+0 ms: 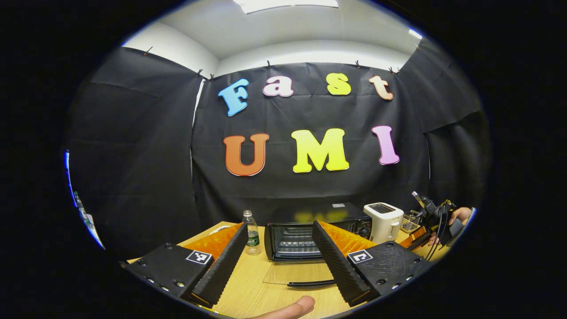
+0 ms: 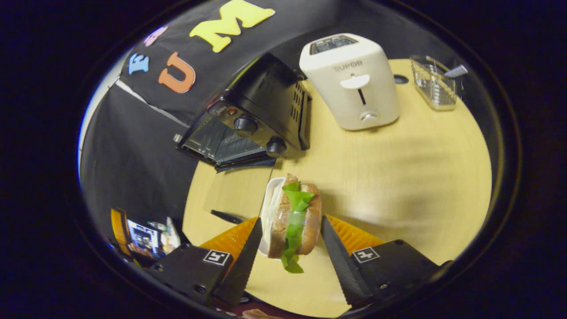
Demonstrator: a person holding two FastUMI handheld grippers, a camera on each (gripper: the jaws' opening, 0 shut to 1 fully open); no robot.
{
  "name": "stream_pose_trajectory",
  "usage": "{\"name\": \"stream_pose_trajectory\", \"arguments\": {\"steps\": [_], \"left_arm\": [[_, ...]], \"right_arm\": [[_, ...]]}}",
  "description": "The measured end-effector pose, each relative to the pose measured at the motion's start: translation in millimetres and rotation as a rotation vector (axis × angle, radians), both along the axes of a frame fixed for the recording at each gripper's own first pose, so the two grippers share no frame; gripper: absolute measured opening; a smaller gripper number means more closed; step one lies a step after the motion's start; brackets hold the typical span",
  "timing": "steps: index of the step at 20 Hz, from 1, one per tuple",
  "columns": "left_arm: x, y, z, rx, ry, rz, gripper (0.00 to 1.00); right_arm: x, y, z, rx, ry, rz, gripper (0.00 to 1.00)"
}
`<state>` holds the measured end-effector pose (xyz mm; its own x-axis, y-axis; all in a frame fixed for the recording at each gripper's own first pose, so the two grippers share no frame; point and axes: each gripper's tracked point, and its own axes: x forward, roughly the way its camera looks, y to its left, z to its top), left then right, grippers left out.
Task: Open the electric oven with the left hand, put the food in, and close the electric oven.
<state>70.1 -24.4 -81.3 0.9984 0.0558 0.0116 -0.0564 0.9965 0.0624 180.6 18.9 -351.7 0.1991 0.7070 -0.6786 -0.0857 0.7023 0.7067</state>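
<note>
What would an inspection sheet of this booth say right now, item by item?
Surface: wooden table, bare in front of the toaster.
Job's things: electric oven with its glass door folded down; sandwich between the right gripper fingers, contact unclear.
Clutter: white toaster, water bottle, wire basket.
Grippers: left gripper open, holding nothing.
Cables: black cable bundle on the far gripper.
Surroundings: black cloth walls, ceiling light.

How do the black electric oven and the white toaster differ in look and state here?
The black electric oven is low and wide, while the white toaster is upright and narrow. The oven's glass door lies open flat on the wooden table; the toaster's slots open at its top. Both stand side by side on the table.
</note>
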Motion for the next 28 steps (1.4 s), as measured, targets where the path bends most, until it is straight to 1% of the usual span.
{"name": "stream_pose_trajectory", "arguments": {"steps": [1, 2, 3, 5, 6, 7, 10, 14, 18, 19, 20, 23, 24, 25, 28], "left_arm": [[-1.3, -0.8, -1.0, 0.003, 0.001, 0.0, 0.95], [-2.8, -2.3, -0.4, 0.008, 0.002, -0.004, 0.95], [-4.9, -1.9, -1.3, 0.016, 0.004, -0.006, 0.95], [-9.8, -1.3, -1.3, 0.025, 0.005, -0.005, 0.95], [-11.7, -0.9, -0.9, 0.024, 0.005, -0.006, 0.95], [-14.0, -0.8, -0.9, 0.021, 0.004, -0.009, 0.95], [-19.9, 4.9, 0.0, 0.01, -0.001, -0.014, 0.95], [-28.2, 14.6, -1.7, -0.014, 0.004, -0.018, 0.95], [-35.9, 21.3, -6.3, -0.029, 0.012, -0.025, 0.95], [-37.2, 21.0, -7.3, -0.032, 0.013, -0.031, 0.95], [-39.1, 21.2, -7.1, -0.033, 0.015, -0.041, 0.95], [-44.8, 25.9, -7.7, -0.042, 0.013, -0.057, 0.95], [-47.4, 27.3, -4.8, -0.045, 0.008, -0.064, 0.95], [-49.5, 29.6, -2.9, -0.044, 0.004, -0.068, 0.95], [-54.3, 40.0, -4.3, -0.047, -0.002, -0.075, 0.95]], "right_arm": [[-1.1, 2.1, -3.2, 0.016, 0.029, -0.001, 0.7], [-1.5, 4.4, -3.9, 0.035, 0.047, -0.001, 0.8], [-1.9, 7.7, -3.7, 0.062, 0.061, -0.001, 0.58], [-3.6, 7.7, -1.8, 0.086, 0.075, -0.007, 0.43], [-1.7, 7.8, -1.5, 0.084, 0.075, -0.018, 0.39], [-4.5, 7.1, -0.2, 0.078, 0.075, -0.018, 0.42], [-11.8, 8.4, 10.6, 0.083, 0.064, -0.036, 0.4], [-26.2, 8.1, 31.9, 0.095, 0.026, -0.069, 0.4], [-42.8, 17.5, 56.7, 0.135, -0.032, -0.106, 0.4], [-45.1, 24.6, 62.7, 0.158, -0.057, -0.123, 0.31], [-47.0, 31.0, 67.7, 0.176, -0.075, -0.138, 0.4], [-50.8, 58.0, 77.1, 0.229, -0.102, -0.179, 0.4], [-49.4, 70.0, 79.7, 0.252, -0.112, -0.199, 0.31], [-46.9, 80.3, 81.7, 0.277, -0.124, -0.227, 0.4], [-27.0, 119.9, 87.8, 0.381, -0.166, -0.392, 0.39]]}}
